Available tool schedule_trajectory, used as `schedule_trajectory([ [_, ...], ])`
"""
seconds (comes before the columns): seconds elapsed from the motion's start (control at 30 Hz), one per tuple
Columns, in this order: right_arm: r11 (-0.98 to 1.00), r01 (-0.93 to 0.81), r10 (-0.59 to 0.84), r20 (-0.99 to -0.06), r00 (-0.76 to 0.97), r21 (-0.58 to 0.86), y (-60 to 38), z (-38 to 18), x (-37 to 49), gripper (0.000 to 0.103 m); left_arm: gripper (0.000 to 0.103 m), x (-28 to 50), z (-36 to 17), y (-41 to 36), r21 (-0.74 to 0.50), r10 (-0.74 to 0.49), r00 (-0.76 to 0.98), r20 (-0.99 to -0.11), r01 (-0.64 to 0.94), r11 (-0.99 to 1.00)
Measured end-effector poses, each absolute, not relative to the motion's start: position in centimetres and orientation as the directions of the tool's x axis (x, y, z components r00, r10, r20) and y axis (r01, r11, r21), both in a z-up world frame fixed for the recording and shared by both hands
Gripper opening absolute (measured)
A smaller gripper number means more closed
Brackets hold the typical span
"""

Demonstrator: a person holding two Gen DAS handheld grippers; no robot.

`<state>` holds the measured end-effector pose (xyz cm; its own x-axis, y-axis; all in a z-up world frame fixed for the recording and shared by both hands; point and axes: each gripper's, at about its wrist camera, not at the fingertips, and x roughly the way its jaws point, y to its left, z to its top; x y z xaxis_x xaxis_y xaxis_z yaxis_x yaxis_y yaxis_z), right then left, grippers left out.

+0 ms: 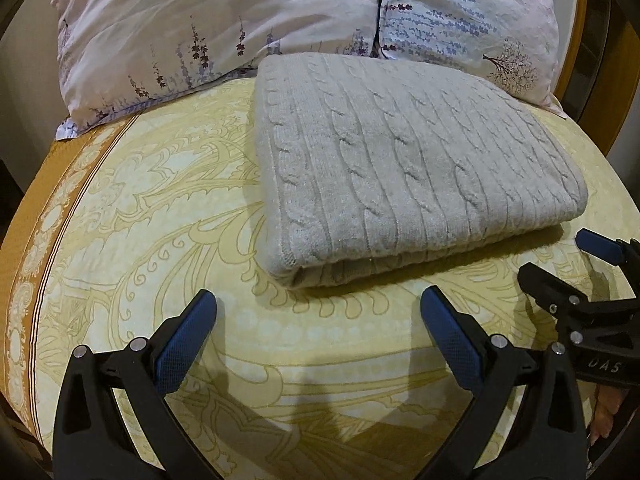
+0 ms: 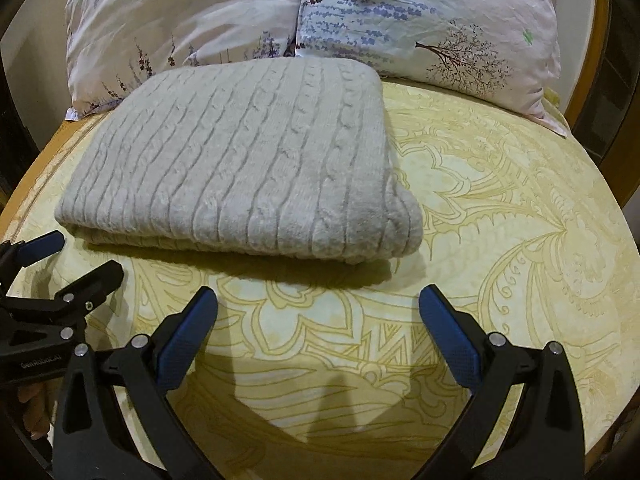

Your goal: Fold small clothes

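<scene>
A grey cable-knit sweater [image 1: 400, 168] lies folded into a thick rectangle on the yellow patterned bedspread [image 1: 160, 216]. It also shows in the right wrist view [image 2: 248, 168]. My left gripper [image 1: 318, 306] is open and empty, a short way in front of the sweater's near folded edge. My right gripper [image 2: 318, 304] is open and empty, also just in front of the near edge. The right gripper shows at the right edge of the left wrist view [image 1: 560, 256]. The left gripper shows at the left edge of the right wrist view [image 2: 84, 256].
Two floral pillows [image 1: 208, 28] [image 2: 432, 20] lie at the head of the bed behind the sweater. An orange border [image 1: 40, 216] runs along the bedspread's left edge. Bare bedspread [image 2: 520, 216] lies right of the sweater.
</scene>
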<state>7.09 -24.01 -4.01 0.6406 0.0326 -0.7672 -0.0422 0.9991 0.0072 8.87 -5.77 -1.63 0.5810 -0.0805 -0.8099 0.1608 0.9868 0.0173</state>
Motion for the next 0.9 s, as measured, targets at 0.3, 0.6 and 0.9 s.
schedule_trajectory([
  [0.3, 0.999, -0.032, 0.030, -0.752, 0.659, 0.012, -24.20, -4.12, 6.70, 0.101, 0.102, 8.96, -1.63, -5.75, 0.016, -0.089, 0.584, -0.807, 0.173, 0.985],
  [0.6, 0.999, -0.034, 0.031, -0.751, 0.660, 0.011, -24.31, -4.08, 6.82, 0.101, 0.102, 8.85, -1.64, -5.83, 0.017, -0.088, 0.586, -0.806, 0.171, 0.985],
  [0.9, 0.999, -0.037, 0.033, -0.751, 0.660, 0.011, -24.40, -4.09, 6.82, 0.101, 0.102, 8.86, -1.64, -5.82, 0.017, -0.087, 0.586, -0.806, 0.170, 0.985],
])
